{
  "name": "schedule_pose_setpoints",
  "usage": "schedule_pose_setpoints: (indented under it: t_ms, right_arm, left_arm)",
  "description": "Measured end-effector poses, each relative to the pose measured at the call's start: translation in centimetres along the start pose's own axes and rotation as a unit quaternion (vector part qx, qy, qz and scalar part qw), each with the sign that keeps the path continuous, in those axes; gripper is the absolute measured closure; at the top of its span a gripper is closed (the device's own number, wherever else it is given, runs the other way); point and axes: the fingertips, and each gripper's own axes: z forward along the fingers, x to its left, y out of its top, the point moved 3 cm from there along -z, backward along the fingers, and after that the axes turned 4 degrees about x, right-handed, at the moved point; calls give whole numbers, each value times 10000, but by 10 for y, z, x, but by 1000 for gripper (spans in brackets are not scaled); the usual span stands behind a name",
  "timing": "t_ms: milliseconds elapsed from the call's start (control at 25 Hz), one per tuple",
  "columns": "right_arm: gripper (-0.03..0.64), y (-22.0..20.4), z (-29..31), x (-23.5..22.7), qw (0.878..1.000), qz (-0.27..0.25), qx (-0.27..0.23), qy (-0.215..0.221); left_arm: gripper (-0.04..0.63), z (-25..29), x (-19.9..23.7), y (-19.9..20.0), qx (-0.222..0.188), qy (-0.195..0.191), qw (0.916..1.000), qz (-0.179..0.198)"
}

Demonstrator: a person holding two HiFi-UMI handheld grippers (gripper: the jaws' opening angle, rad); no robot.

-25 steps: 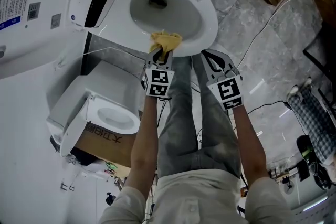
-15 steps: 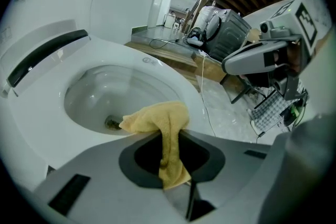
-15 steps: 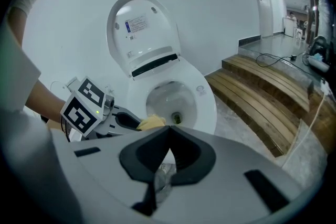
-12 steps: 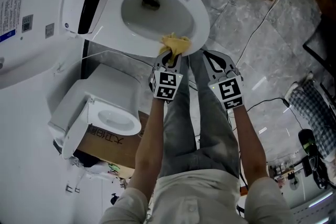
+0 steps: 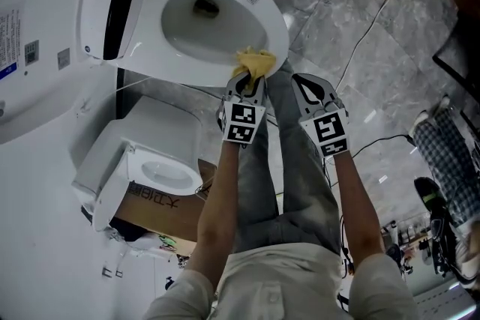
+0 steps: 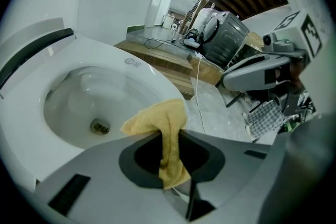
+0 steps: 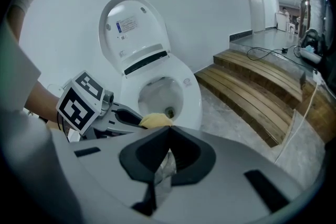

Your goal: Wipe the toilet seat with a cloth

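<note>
Both forearms stretched forward and down, side by side, bare below pale sleeves. Left gripper slightly ahead, jaws clamped on yellow cloth. Right gripper just beside it, held off to right, jaws closed together, empty

A small white toilet fixture sat over a cardboard box on the grey stone floor; a white cable trailed toward wooden steps

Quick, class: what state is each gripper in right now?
Left gripper: closed on the yellow cloth.
Right gripper: closed, holding nothing.
</note>
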Motion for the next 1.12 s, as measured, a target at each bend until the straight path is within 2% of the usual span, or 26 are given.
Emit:
schedule_pose_setpoints:
  t_ms: [640,1120]
  right_arm:
    - [609,-6,-4,-23,9995,302,-13,-128]
    - [609,13,6,-39,9987,456,-58,-205]
  left_arm:
    - [514,27,-20,37,92,-252,9993,277]
    - [514,43,-13,78,144,-305,9975,622]
